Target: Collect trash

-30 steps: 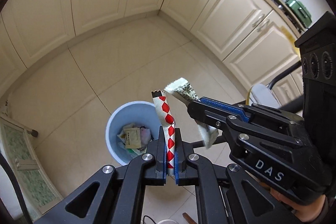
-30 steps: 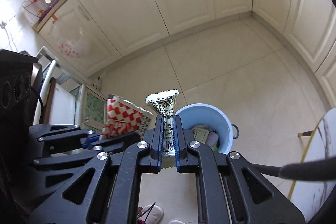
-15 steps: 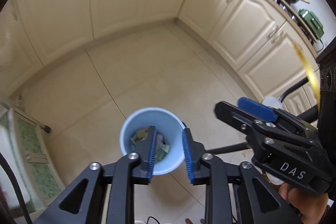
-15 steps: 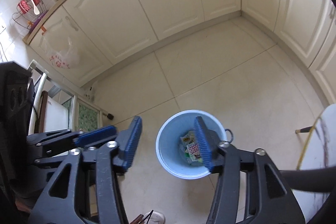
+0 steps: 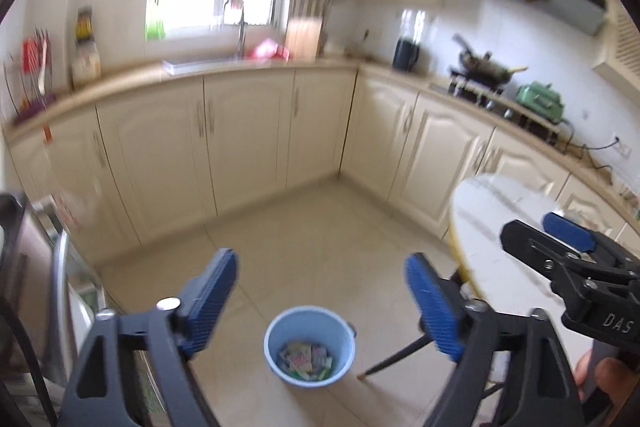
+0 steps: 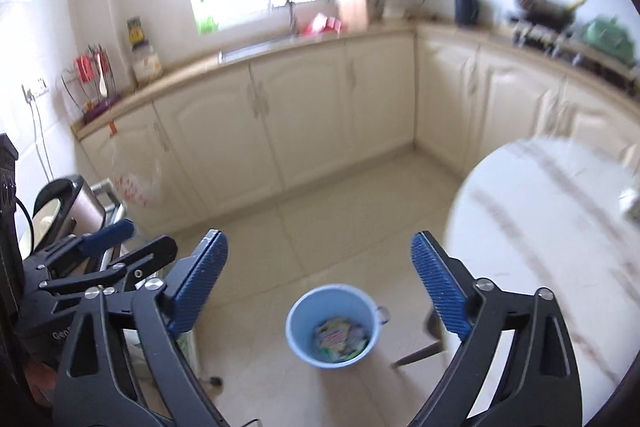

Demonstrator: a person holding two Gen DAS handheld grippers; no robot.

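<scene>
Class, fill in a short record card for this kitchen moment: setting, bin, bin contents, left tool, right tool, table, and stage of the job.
setting: kitchen with cream cabinets and tiled floor
bin: light blue bin standing upright on the floor beside the table
bin contents: several wrappers lying at the bottom
left tool: open, nothing between its jaws, which have just been opening
right tool: open, nothing between its jaws, which have just been opening
table: round white table at right
stage: no trash in either tool
</scene>
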